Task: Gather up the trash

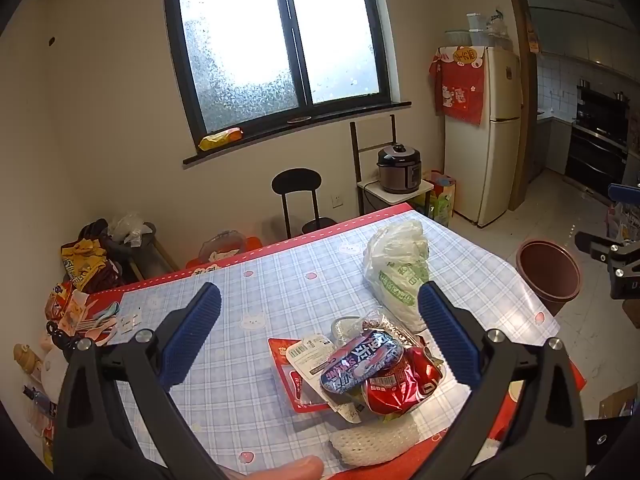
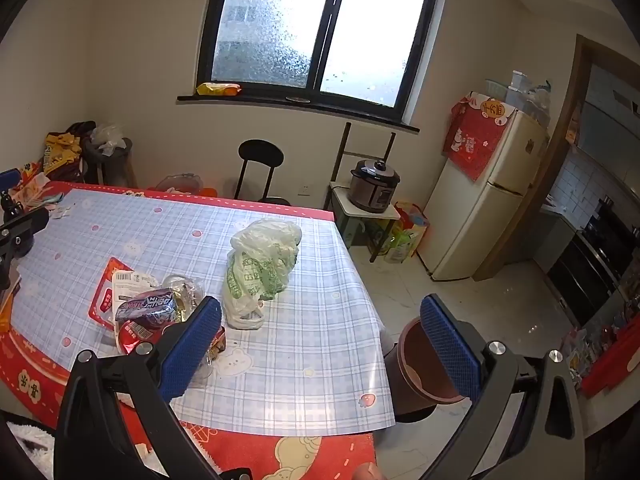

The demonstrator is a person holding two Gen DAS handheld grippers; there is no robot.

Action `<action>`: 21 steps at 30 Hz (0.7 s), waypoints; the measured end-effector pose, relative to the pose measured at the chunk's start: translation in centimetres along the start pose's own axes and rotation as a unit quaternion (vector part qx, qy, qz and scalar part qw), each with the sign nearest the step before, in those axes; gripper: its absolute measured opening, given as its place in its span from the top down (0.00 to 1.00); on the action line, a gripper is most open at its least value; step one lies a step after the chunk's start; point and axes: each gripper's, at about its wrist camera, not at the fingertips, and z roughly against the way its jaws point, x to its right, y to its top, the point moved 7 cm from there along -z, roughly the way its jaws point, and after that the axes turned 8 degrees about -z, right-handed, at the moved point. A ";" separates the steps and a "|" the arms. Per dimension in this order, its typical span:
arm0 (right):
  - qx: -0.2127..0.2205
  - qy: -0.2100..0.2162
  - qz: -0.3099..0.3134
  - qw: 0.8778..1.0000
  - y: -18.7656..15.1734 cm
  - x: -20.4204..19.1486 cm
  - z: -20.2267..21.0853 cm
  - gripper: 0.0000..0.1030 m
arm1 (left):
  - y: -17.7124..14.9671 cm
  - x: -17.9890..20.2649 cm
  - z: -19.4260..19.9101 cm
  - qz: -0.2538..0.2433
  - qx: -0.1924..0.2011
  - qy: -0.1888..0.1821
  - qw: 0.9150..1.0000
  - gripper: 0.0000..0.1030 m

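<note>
Up top, a dark-framed sliding window (image 1: pixel 276 44) glows white through frosted glass, and that daylight seems to be the room's main light. Cream walls (image 1: pixel 100 120) run either side, with a black sill (image 1: pixel 296 130) beneath. Below the window, centre frame, a black round-backed chair (image 1: pixel 297 196) stands against the wall. To its right, a dark pressure cooker (image 1: pixel 399 168) sits on a small white side table (image 1: pixel 394 192). Further right, a tall cream fridge (image 1: pixel 486 140) wears a red cloth (image 1: pixel 458 84) over its top corner. At far right a doorway opens onto a kitchen with a black oven (image 1: pixel 598 140), details there hard to read. Pale glossy floor tiles (image 1: pixel 560 208) spread across the right side.
</note>
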 end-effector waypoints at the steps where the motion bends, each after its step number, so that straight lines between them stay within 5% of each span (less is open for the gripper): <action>1: 0.001 0.002 -0.001 1.000 0.0 0.0 0.0 0.05 | 0.0 0.0 0.0 0.000 -0.001 0.000 1.000 0.05; 21: 0.004 0.003 -0.003 1.000 0.2 0.1 0.3 0.05 | 0.3 -0.4 0.4 -0.001 0.002 0.003 1.000 0.05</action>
